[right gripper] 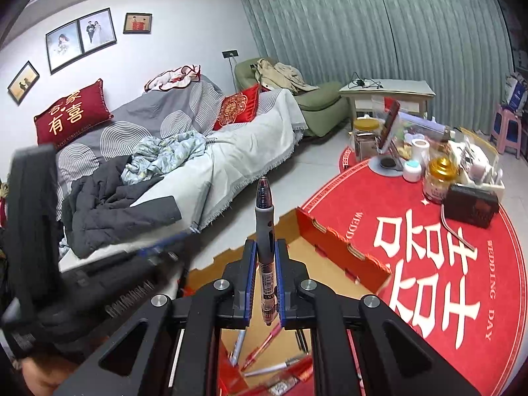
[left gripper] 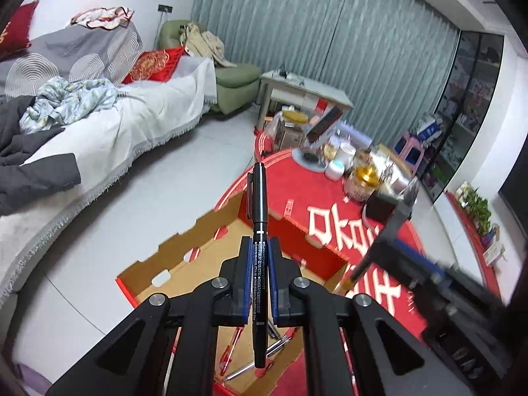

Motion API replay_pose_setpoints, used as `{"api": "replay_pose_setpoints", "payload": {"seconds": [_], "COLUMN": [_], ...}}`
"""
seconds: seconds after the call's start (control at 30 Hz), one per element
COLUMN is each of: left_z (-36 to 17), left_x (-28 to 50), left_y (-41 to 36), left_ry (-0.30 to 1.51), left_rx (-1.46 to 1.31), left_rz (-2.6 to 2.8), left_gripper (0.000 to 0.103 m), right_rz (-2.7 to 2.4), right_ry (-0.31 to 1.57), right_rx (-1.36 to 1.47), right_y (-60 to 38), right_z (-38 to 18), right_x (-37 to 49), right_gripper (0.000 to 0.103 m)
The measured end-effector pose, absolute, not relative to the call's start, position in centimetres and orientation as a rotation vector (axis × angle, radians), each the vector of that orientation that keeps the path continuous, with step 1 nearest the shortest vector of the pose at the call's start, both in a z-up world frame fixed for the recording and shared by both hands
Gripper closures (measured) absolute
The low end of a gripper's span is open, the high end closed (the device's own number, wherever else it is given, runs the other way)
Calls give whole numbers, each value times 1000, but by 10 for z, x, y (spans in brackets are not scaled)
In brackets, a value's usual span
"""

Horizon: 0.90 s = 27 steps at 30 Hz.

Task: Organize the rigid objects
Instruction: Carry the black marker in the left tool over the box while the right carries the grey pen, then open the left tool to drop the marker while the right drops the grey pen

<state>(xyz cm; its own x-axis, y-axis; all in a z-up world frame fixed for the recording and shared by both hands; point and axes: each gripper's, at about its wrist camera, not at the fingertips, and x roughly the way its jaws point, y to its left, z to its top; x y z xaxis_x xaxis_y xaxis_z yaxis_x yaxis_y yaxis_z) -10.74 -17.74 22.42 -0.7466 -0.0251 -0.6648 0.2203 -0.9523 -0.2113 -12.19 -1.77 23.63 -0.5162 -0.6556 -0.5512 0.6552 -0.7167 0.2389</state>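
Note:
My left gripper is shut on a black marker pen that stands upright between the blue pads, above an open red cardboard box. Several pens lie on the box floor. My right gripper is shut on a grey retractable pen with a dark translucent tip, also above the box. Loose pens show under it. The right gripper appears blurred at the right of the left wrist view; the left gripper appears blurred at the left of the right wrist view.
The box sits on a round red rug with white characters. Jars, a gold-lidded jar, a black box and containers crowd the rug's far side. A sofa with clothes lies left; a small table and curtains stand behind.

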Motion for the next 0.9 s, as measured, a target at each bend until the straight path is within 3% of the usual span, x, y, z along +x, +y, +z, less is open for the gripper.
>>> {"api": "replay_pose_setpoints", "payload": {"seconds": [0.3,0.53,0.57,0.63,0.7,0.73,0.77,0.8,0.83,0.9], "left_z": [129,105,103,99,99,99,99,99,100,104], "left_x": [-128,-130,-131,-130,-126,-125,-124,-123,-121,-118], "left_y": [-186,-187,-187,-187,-189,-189,-188,-187,-185,-181], "left_ry": [469,472,466,457,459,454,452,453,448,420], "left_rx": [1298,1346,1357,1367,1333,1326,1332,1336,1333,1323], "left_rz": [-2620,-2588,-2579,-2567,-2572,-2573,-2576,-2584,-2591,-2615], "left_gripper": [94,93,88,42,32,32,32,32,32,33], "right_rz": [-2220,-2191,-2183,-2191,-2195,-2193,-2198,-2219,-2241,-2272], "right_ry": [114,149,148,156,162,161,157,153,151,177], "right_rx": [965,1067,1085,1099,1108,1119,1115,1089,1055,1015], "right_y": [-43,-50,-50,-49,-48,-47,-46,-42,-39,-32], "right_z": [179,153,150,145,143,141,142,145,149,155], "right_x": [-145,-157,-160,-161,-162,-162,-162,-159,-155,-147], "right_gripper": [91,91,91,91,90,78,45,28,20,20]}}
